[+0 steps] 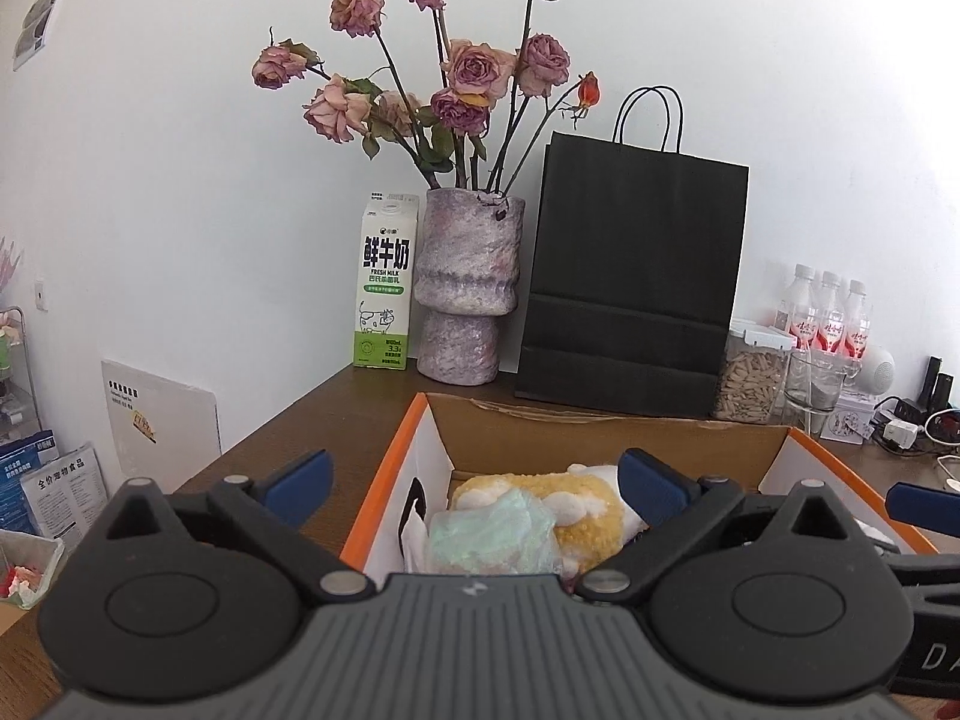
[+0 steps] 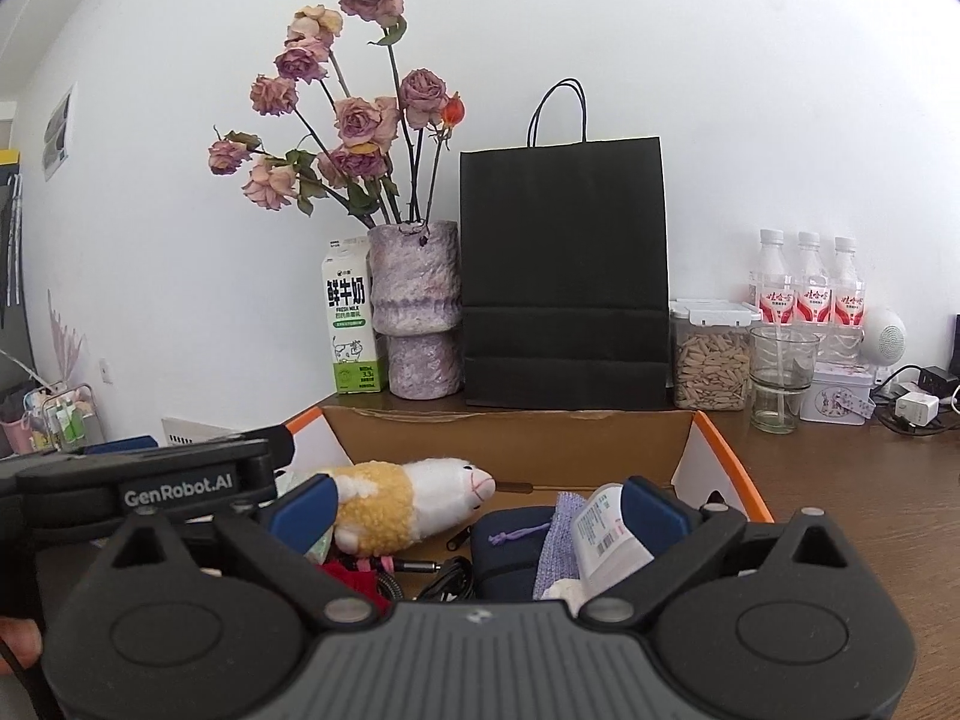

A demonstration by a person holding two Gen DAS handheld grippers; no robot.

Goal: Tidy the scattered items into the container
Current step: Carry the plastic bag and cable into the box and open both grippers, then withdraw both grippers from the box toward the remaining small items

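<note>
An open cardboard box with orange rims [image 1: 390, 450] [image 2: 729, 462] stands on the brown table. Inside lie a yellow-and-white plush sheep [image 1: 576, 510] [image 2: 414, 498], a pale green packet [image 1: 492, 534], a dark blue pouch [image 2: 510, 546], a lilac cloth [image 2: 561, 534], a white labelled bottle [image 2: 606, 534], a red item [image 2: 351, 579] and black cables [image 2: 444, 585]. My left gripper [image 1: 474, 486] is open and empty above the box's left side; it also shows in the right wrist view [image 2: 180, 468]. My right gripper [image 2: 474, 510] is open and empty above the box's near side.
At the back wall stand a milk carton [image 1: 384, 282], a purple vase of dried roses [image 1: 468, 288], a black paper bag [image 1: 636, 276], a seed jar [image 2: 711, 360], a glass [image 2: 780, 378], three bottles [image 2: 807, 288] and chargers [image 2: 915, 405]. Leaflets [image 1: 60, 492] lie left.
</note>
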